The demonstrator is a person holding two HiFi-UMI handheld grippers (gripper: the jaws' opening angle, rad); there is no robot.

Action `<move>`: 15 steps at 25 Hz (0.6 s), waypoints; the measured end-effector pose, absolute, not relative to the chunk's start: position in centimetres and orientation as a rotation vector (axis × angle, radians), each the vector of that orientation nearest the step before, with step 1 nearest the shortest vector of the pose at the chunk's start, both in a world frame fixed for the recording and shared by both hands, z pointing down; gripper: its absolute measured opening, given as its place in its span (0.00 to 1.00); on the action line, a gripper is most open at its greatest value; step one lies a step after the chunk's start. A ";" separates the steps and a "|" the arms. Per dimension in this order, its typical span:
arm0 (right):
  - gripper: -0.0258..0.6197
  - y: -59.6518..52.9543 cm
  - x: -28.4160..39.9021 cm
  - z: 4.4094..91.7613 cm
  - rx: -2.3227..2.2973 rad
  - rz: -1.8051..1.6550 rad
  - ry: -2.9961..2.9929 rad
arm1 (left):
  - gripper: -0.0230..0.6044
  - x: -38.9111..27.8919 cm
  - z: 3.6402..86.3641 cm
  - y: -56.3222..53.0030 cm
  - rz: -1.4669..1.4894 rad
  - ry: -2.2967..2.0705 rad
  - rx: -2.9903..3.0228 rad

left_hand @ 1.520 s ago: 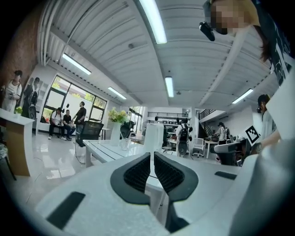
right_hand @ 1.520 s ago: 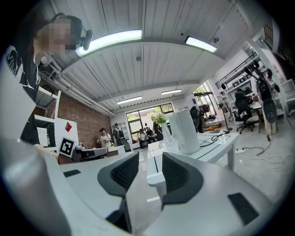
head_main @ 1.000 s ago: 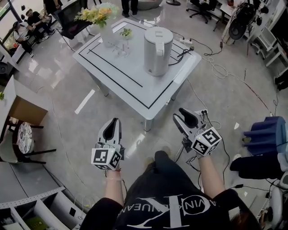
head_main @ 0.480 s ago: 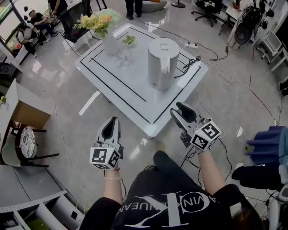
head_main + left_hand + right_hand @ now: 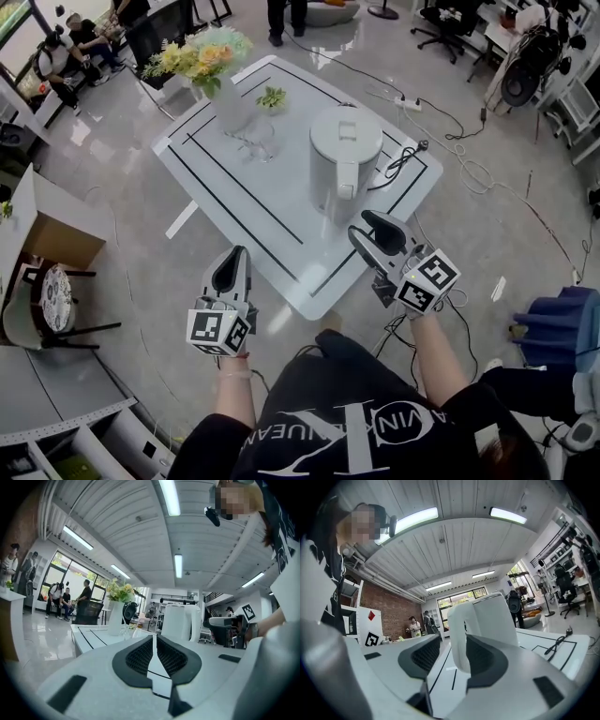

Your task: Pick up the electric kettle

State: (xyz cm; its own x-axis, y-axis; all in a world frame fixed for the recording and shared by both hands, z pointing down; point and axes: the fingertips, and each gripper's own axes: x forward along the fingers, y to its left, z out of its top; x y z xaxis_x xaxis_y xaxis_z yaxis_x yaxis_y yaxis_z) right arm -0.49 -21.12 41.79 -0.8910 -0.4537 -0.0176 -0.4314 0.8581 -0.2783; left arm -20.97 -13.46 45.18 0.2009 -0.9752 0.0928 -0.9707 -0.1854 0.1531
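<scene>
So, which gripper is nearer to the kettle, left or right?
Right. The right gripper is close in front of the kettle. Its jaws have just been opening, with the handle lined up between them, not gripped. The left gripper, shut, is off the table edge, farther away.

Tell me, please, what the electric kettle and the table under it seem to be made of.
Electric kettle: probably plastic, possibly painted metal. Its body is plain pale grey-white and matt, with a moulded handle and only soft highlights.
Table: perhaps lacquered board or glass, hard to tell. The top is smooth and white with thin black lines and a light sheen.
</scene>
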 end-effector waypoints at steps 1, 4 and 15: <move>0.29 -21.5 -0.7 41.6 -0.681 -0.411 2.954 | 0.08 -20.9 45.1 -14.0 -0.038 -1.880 2.289; 0.30 -22.7 -1.4 41.2 -0.628 -0.405 2.971 | 0.08 -20.6 45.1 -15.6 -0.034 -1.875 2.294; 0.32 -24.6 -3.9 40.6 -0.449 -0.415 2.990 | 0.08 -20.0 45.4 -18.6 -0.006 -1.886 2.280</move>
